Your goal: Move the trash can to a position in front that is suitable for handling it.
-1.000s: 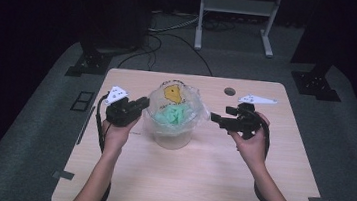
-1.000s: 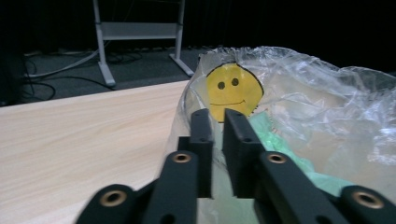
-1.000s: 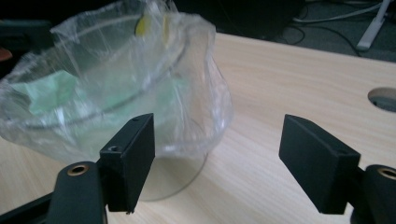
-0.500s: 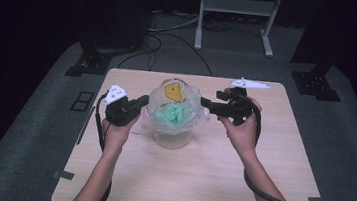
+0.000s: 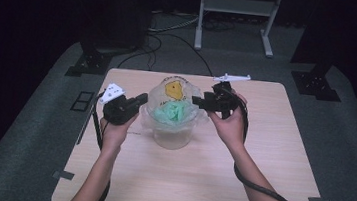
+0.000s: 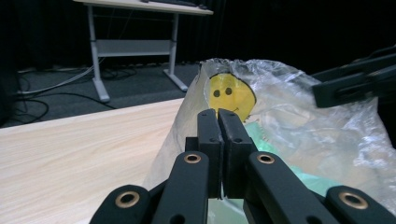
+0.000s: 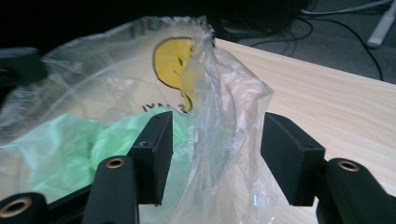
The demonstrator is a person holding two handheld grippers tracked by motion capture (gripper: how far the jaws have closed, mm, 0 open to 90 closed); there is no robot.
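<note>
Two tongs work a clear plastic bag [image 5: 174,97] lining a tub mid-desk: left gripper [image 5: 138,101] pinched tight on its left rim, right gripper [image 7: 212,154] closing, jaws still apart, around the right edge. Lifting it out remains.

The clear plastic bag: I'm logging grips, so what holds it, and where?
The left gripper is shut on the clear plastic bag at its left rim. The right gripper straddles the right rim, jaws just closing, not pressing yet.
</note>
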